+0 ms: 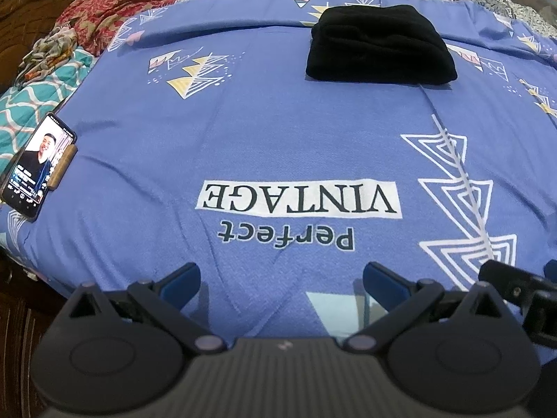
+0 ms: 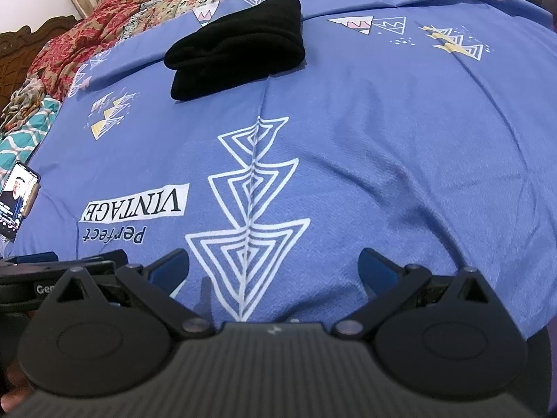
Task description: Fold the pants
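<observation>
Black pants [image 1: 381,43], folded into a thick compact bundle, lay on the far half of the blue printed bedsheet [image 1: 278,132], well apart from both grippers. Seen from the right wrist as the same dark bundle [image 2: 236,47], up and to the left of centre, its rounded fold edges turned toward the camera.

Left gripper [image 1: 281,280] hovered low over the near edge of the sheet, blue-padded fingers [image 1: 181,280] spread wide apart, nothing between them. Right gripper [image 2: 273,266] likewise held over the near edge, fingers [image 2: 377,270] wide apart and empty, above a white nested-triangle print [image 2: 249,209]. Grippers side by side: part of the right one showed at the right border of the left view, part of the left one at the left border of the right view.

"Perfect VINTAGE" lettering [image 1: 296,202] read upside down on the sheet just beyond the left gripper. A lit smartphone [image 1: 36,167] leaned on a small wooden stand [image 1: 64,167] at the sheet's left edge. Beyond it, a teal patterned cloth [image 1: 31,104], a red floral blanket [image 1: 115,7] bunched along the far side, and a carved wooden headboard [image 1: 31,3] in the far left corner.
</observation>
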The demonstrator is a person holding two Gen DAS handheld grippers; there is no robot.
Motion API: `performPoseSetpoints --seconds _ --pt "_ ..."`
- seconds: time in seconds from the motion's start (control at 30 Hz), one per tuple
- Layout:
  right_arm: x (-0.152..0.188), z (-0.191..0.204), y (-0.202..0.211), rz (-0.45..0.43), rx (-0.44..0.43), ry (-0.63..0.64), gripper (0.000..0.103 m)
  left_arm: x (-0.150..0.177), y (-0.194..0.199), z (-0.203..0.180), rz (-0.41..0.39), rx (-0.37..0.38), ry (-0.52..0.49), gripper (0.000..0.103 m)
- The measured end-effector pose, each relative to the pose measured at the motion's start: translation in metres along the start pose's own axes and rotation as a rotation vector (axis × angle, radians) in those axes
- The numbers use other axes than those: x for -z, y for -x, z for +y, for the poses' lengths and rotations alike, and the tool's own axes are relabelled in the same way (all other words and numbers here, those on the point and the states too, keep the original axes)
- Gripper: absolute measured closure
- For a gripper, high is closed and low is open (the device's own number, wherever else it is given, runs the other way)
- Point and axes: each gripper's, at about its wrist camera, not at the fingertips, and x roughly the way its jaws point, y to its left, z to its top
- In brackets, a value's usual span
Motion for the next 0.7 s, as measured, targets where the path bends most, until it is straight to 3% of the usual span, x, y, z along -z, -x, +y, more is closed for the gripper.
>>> performPoseSetpoints --seconds 0.37,0.7 --pt "-0.001 0.0 0.001 -0.008 0.005 -0.002 0.0 -0.006 0.011 0.013 -0.03 0.016 0.057 0.0" --pt "-0.011 -0.001 0.011 -0.031 -0.008 -0.015 0.0 -0.021 0.03 0.018 -0.138 -0.038 0.016 0.0"
